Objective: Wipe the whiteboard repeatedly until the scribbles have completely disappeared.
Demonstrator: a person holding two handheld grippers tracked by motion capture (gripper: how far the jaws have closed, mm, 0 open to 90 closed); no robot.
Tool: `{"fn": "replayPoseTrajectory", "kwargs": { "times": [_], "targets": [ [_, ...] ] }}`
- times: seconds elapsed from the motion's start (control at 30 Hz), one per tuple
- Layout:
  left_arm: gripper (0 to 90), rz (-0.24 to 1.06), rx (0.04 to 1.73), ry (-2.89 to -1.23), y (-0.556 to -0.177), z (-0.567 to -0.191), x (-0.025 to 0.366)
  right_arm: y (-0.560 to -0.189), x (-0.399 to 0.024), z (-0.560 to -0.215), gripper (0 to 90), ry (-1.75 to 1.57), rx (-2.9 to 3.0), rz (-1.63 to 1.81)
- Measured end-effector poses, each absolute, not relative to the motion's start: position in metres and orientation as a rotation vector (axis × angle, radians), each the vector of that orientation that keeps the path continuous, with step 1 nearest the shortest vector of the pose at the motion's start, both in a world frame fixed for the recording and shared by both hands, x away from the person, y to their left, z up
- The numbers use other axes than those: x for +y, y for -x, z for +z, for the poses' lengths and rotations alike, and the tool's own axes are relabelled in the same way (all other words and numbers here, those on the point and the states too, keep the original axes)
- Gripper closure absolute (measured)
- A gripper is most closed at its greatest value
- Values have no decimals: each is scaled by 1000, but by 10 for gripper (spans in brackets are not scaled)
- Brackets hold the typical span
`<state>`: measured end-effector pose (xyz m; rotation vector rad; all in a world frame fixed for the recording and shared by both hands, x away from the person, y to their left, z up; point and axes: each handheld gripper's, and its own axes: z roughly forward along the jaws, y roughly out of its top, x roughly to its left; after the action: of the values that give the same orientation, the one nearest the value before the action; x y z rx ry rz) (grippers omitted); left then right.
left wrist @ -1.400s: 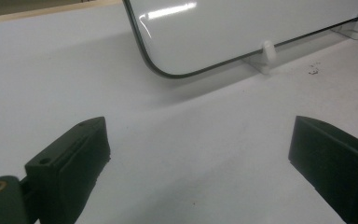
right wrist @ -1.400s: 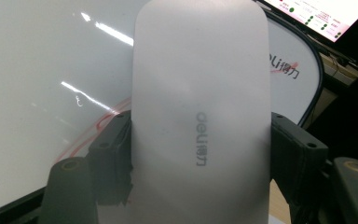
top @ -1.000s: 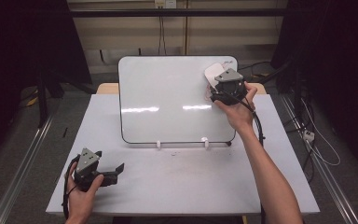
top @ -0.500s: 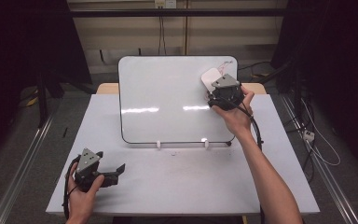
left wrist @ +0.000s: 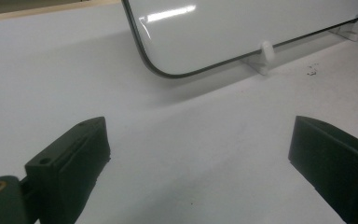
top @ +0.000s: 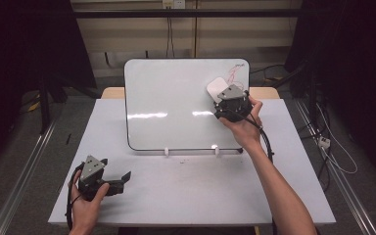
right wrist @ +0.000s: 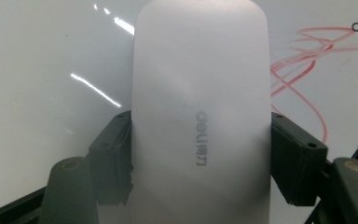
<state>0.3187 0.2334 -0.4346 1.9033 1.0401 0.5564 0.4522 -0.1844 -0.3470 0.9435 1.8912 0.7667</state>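
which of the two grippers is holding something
The right gripper, up at the whiteboard, clamps a white eraser. The left gripper's jaws stand open.

Dim, dark surroundings; overhead glare streaks the whiteboard point(top: 176, 105); the eraser point(right wrist: 200, 116) is close and blurred

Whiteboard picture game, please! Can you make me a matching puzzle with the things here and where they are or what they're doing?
Things:
1. eraser
2. red scribble
3. left claw
4. whiteboard

Places or states:
A. open, low over the table, holding nothing
B. propped up on two small white clips
C. squeezed in the right claw, against the board
D. drawn in the board's top right corner

Pairs: 1-C, 2-D, 3-A, 4-B
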Motion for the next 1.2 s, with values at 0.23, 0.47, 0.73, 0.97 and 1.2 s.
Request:
{"fn": "replayPoseTrajectory", "kwargs": {
  "times": [0.23, 0.47, 0.73, 0.97, 1.2],
  "targets": [
    [50, 555, 1035, -1913, -319, -435, 232, -444, -175, -358, 314, -918, 1910, 768],
    [50, 557, 1032, -1920, -319, -435, 232, -435, -164, -368, 314, -873, 1931, 761],
    [51, 560, 1040, -1907, -319, -435, 233, -438, -167, -365, 313, -872, 1933, 761],
    [51, 560, 1037, -1906, -319, -435, 234, -449, -178, -352, 313, -914, 1901, 774],
    [51, 561, 1040, -1907, -318, -435, 235, -460, -185, -340, 313, -948, 1874, 789]
  ]
}}
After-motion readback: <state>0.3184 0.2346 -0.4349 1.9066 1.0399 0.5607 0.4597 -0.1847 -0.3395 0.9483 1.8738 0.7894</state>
